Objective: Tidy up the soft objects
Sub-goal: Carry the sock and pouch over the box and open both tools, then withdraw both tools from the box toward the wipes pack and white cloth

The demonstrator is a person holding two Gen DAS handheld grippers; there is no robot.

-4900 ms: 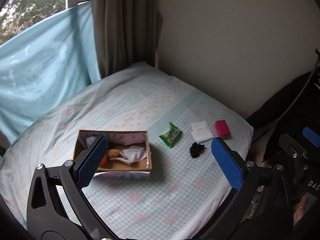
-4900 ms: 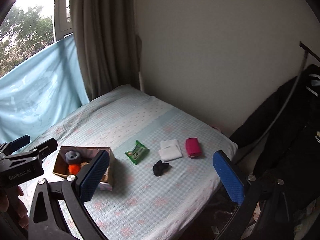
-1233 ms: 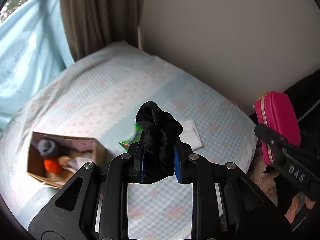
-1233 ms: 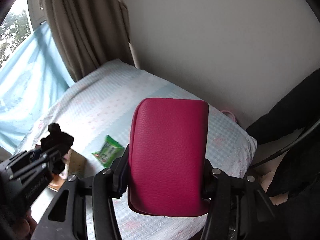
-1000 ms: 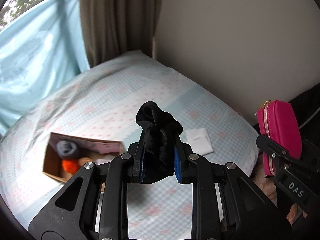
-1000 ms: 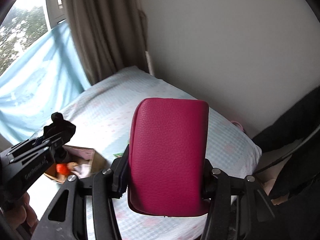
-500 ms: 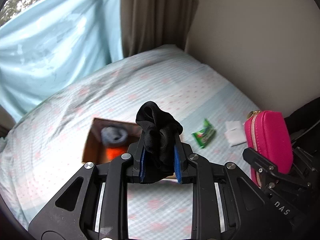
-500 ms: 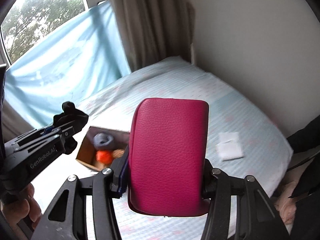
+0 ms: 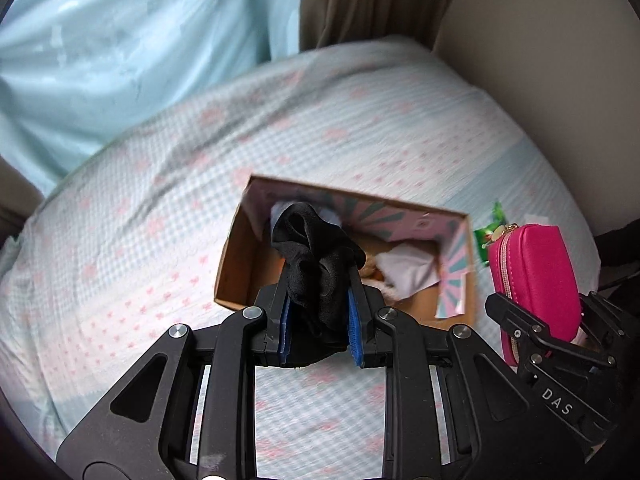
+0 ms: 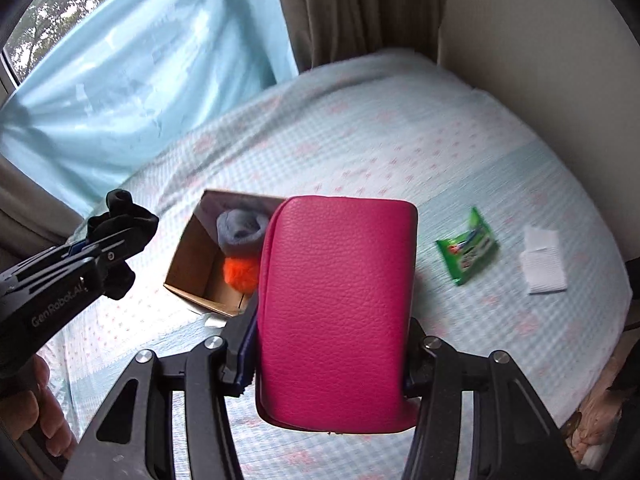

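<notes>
Left gripper (image 9: 320,320): black frame, blue pads, jaws pinched on a crumpled black fabric sock (image 9: 314,256) that bulges above the fingertips; held in the air over the near-left part of an open brown cardboard box with pink-patterned inner walls (image 9: 236,268). Right gripper (image 10: 332,356): jaws clamped on the 2 long sides of a magenta leather-grain zip pouch (image 10: 336,308), upright, held above the bed just right of the box. Box contents, as far as visible: 1 rolled grey sock (image 10: 242,230), 1 orange fluffy ball (image 10: 240,272), 1 white cloth (image 9: 408,268), and a tan item beside the cloth, too hidden by the gripper to identify. Box floor at the left end (image 9: 248,264) shows bare cardboard. Bed (image 9: 140,240): light blue checked sheet with pink motifs, bounded by a pale wall (image 10: 540,40) at right, a brown curtain (image 10: 360,12) at the far corner and a light blue plastic sheet (image 10: 140,60) at the far left. Loose on the sheet, right of the box and well apart from it: 1 green foil packet (image 10: 468,250) and 1 white folded pad (image 10: 542,266) near the bed's right edge. From the left wrist the pouch covers most of the packet; from the right wrist the pouch hides the box's right half. Both views are motion-blurred, packet lettering unreadable.
</notes>
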